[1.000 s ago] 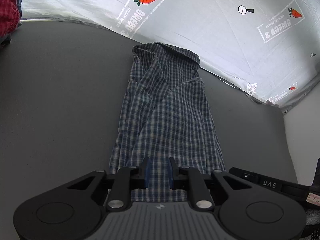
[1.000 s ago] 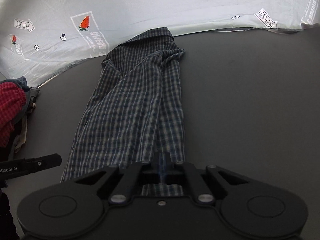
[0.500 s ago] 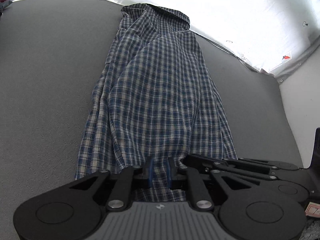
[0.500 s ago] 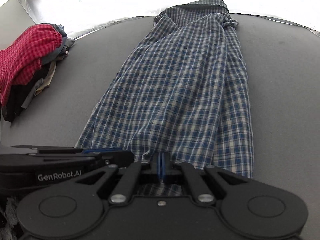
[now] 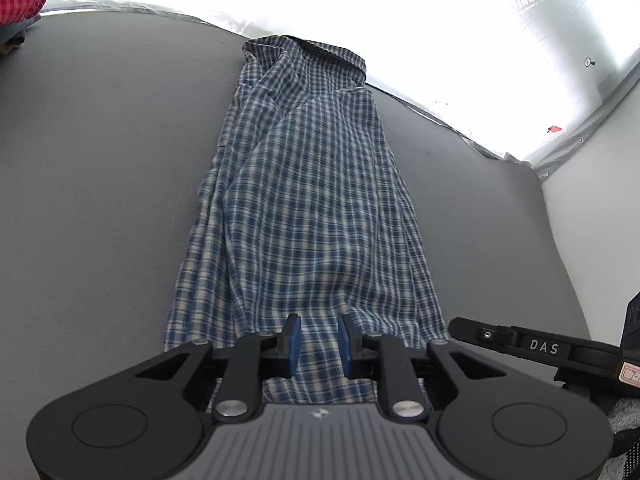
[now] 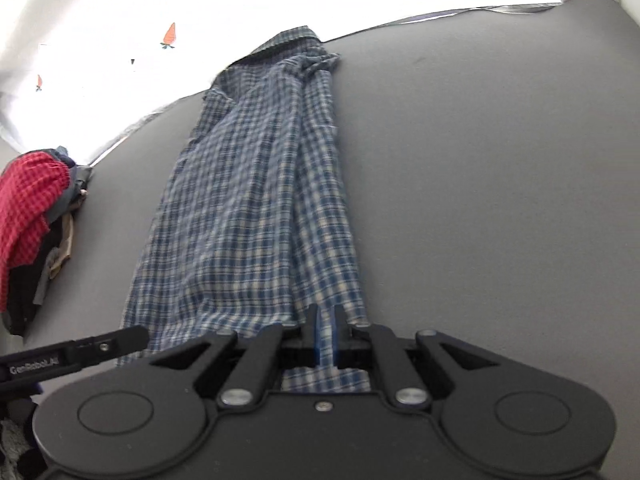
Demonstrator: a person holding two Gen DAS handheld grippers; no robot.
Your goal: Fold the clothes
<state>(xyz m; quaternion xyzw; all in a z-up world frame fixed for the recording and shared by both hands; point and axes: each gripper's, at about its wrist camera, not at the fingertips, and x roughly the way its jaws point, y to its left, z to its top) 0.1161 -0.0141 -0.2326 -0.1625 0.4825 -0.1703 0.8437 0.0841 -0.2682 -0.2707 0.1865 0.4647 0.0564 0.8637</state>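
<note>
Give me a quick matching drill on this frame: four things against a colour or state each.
Things:
1. plaid shirt
2. left gripper
3. clothes pile
4. table

States:
a. red on top, at the table's edge
b. bare grey surface
c. jaws apart over the hem
d. laid out long, collar far

Pairs: 1-d, 2-c, 3-a, 4-b

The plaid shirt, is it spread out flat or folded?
Folded lengthwise: the shirt lies as one narrow strip on the table, sides turned in over its middle, collar at the far end.
</note>
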